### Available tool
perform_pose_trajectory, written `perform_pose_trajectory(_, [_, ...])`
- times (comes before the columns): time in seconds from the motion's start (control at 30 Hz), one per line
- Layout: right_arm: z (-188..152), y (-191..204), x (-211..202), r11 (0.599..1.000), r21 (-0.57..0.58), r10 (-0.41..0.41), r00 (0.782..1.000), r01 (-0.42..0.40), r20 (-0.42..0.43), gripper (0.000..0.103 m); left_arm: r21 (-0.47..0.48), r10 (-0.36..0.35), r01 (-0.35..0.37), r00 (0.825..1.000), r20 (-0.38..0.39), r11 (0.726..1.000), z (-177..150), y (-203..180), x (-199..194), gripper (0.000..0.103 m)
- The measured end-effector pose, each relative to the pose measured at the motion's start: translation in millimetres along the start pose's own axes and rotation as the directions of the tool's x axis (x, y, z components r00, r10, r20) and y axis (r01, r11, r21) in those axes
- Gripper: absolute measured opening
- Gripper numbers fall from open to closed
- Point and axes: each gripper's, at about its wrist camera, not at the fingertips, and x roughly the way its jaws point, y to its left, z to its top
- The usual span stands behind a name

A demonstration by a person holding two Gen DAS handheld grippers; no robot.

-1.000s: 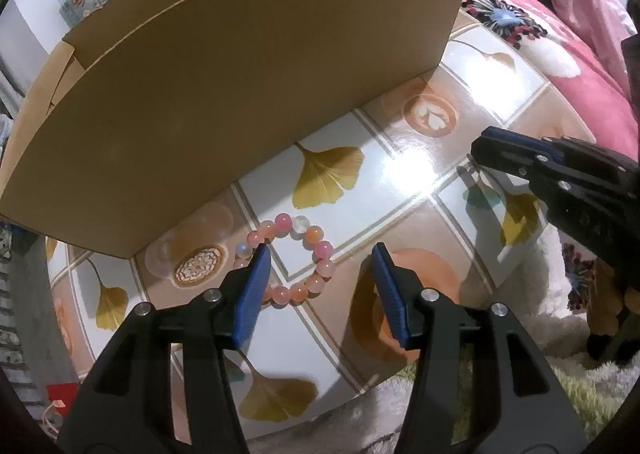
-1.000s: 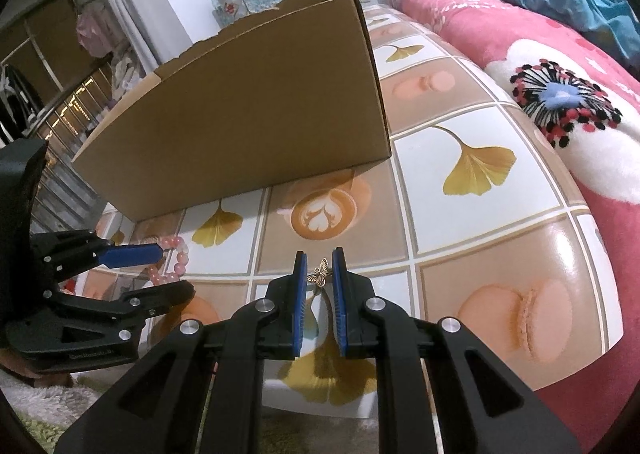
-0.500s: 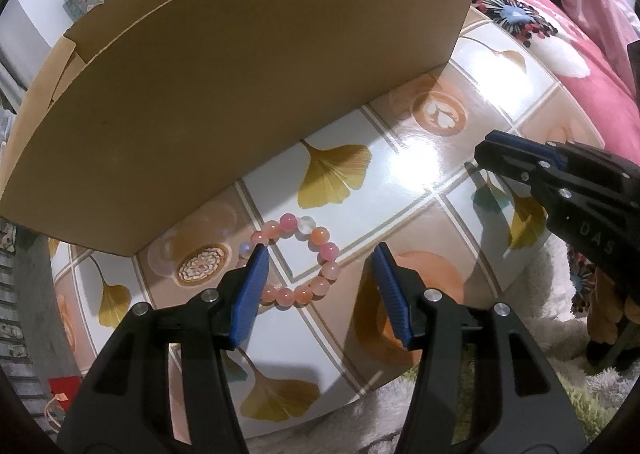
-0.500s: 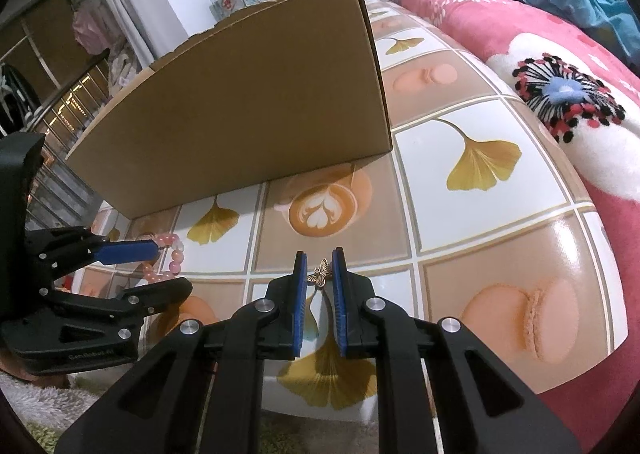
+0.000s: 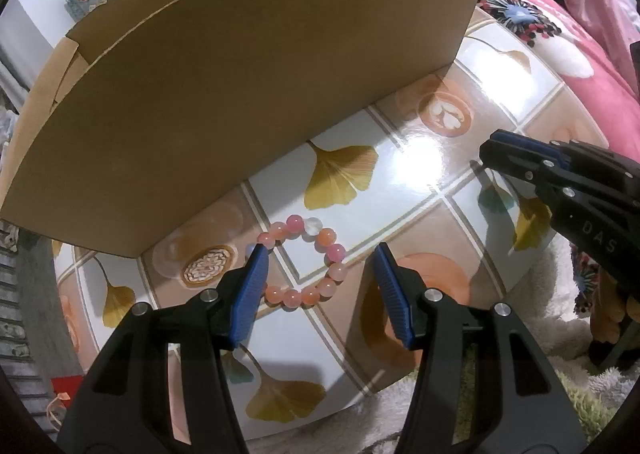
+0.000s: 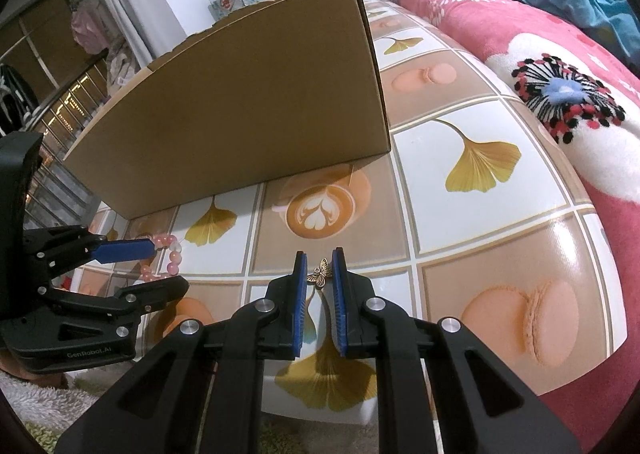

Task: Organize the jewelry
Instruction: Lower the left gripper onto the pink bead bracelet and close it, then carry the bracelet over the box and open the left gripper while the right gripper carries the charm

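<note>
- Cardboard box (image 5: 248, 94) stands behind everything; left gripper (image 5: 320, 278) tilts steeply down, unclenched, straddling the bead bracelet (image 5: 308, 258) on the table (image 5: 420, 158)
- Right gripper (image 6: 320, 274) pinches a gold butterfly charm (image 6: 320, 273) before the box; only its own view shows it

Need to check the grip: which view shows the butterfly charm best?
The right wrist view: the butterfly charm sits centred between the right gripper's blue pads, pinched at their tips. The left wrist view shows only that gripper's side; the charm itself cannot be seen there.

Open left gripper (image 5: 318, 254) over bracelet (image 5: 306, 260)
</note>
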Motion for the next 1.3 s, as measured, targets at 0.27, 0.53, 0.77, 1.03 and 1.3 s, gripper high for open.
perform_pose_trajectory(0.27, [0.3,0.0,0.1,1.0,0.001,-0.001,1.0,0.001,0.0,0.013,0.0,0.002,-0.002,1.0,0.005,1.0,-1.2,0.9,-0.6,0.052])
perform_pose_trajectory(0.53, [-0.1,1.8,0.8,1.0,-0.001,-0.009,1.0,0.009,-0.001,0.013,0.021,-0.073,0.071,0.99,0.118,0.997,-22.9,7.9,-18.0,0.052])
perform_pose_trajectory(0.77, [-0.9,0.9,0.7,1.0,0.001,-0.004,1.0,0.004,0.003,0.013,0.035,-0.116,0.112,0.984,0.138,0.993,-26.9,10.1,-17.0,0.05])
perform_pose_trajectory(1.03, [-1.1,-1.2,-0.2,1.0,0.007,0.006,1.0,-0.006,0.006,0.013,0.044,-0.096,0.092,0.988,0.12,0.995,-22.5,10.0,-6.1,0.02])
perform_pose_trajectory(1.3, [5.0,-8.7,-10.5,0.997,0.046,0.062,0.998,-0.063,0.023,0.013,0.041,-0.128,0.123,0.969,0.21,0.992,-23.5,21.0,-34.1,0.008])
